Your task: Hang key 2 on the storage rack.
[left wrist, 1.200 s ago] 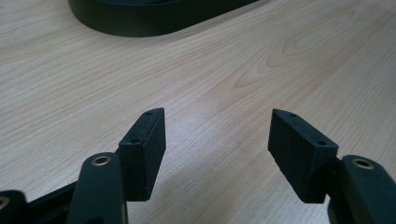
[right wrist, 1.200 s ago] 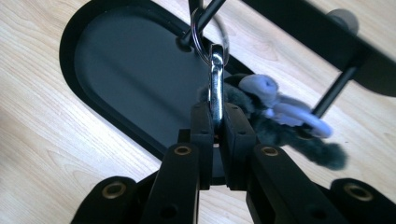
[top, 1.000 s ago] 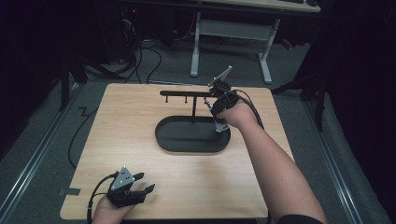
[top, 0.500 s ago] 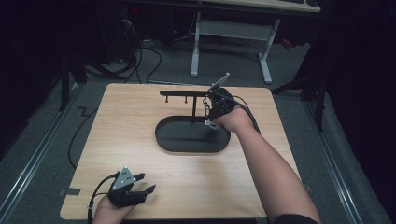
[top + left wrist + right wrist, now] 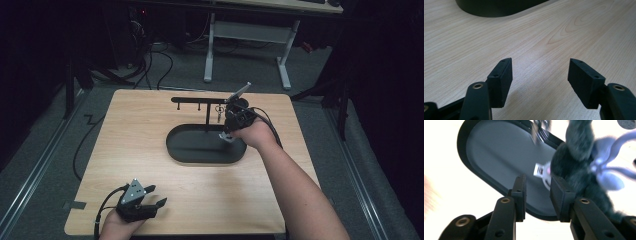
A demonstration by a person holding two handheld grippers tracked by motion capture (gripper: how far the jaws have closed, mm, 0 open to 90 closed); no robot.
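Note:
A black stand (image 5: 207,116) with a hooked crossbar rises from an oval black tray (image 5: 190,150) on the wooden table. A key ring (image 5: 218,111) hangs from the bar. My right gripper (image 5: 231,126) hovers over the tray's right end beside the stand. Its jaws have just been opening. In the right gripper view the right gripper (image 5: 537,185) stands slightly apart with nothing between the pads. A dark furry toy (image 5: 579,165) with a lilac bow and white tag dangles just beyond the right jaw. My left gripper (image 5: 150,205) rests open at the table's front left, left gripper (image 5: 540,67) empty over bare wood.
The tray's edge (image 5: 499,10) lies ahead of the left gripper. Behind the table stand a white desk frame (image 5: 245,45) and cables on the grey floor. The table's front edge is close to the left hand.
The right hand has shifted slightly left and down, toward the stand's post. The left hand has not moved.

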